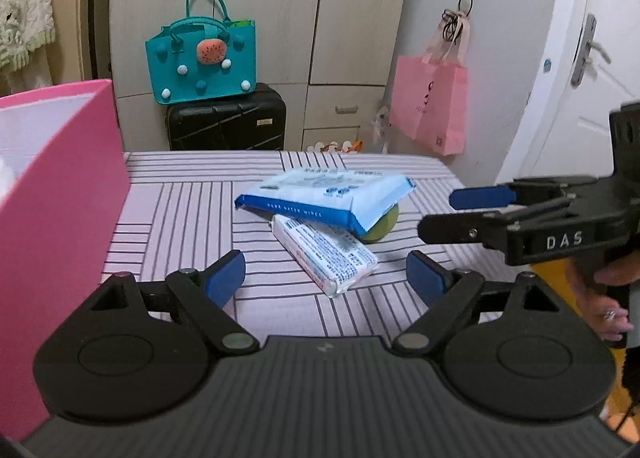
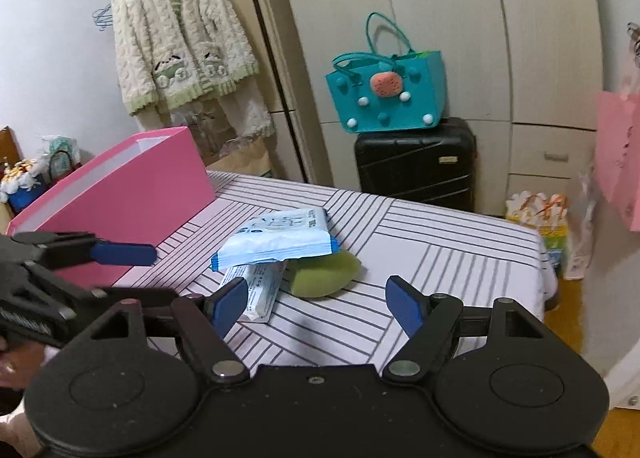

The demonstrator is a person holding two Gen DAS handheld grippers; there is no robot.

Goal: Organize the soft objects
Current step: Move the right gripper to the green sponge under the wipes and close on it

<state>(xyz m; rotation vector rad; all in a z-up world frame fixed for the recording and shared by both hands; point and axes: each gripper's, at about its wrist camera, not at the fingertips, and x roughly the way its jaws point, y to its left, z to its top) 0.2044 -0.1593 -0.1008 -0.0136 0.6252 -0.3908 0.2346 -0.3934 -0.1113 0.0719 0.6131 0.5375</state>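
Observation:
A blue-and-white wipes pack (image 1: pixel 326 195) (image 2: pixel 276 238) lies across a green soft ball (image 1: pixel 382 230) (image 2: pixel 324 272) and a smaller white tissue pack (image 1: pixel 326 254) (image 2: pixel 256 292) in the middle of the striped tablecloth. My left gripper (image 1: pixel 325 278) (image 2: pixel 160 274) hovers open just short of the white pack, nothing between its blue pads. From the pile's right side, my right gripper (image 2: pixel 316 308) (image 1: pixel 438 213) also stands open and empty. A pink open box (image 1: pixel 60 185) (image 2: pixel 120 193) stands at the table's left.
The striped table (image 1: pixel 192 209) (image 2: pixel 448 254) ends at a far edge in front of a black suitcase (image 1: pixel 226 117) (image 2: pixel 416 161) carrying a teal felt bag (image 1: pixel 200 61) (image 2: pixel 386 93). A pink paper bag (image 1: pixel 430 101) hangs at the right by a white door. A hand (image 1: pixel 612 298) holds the right gripper.

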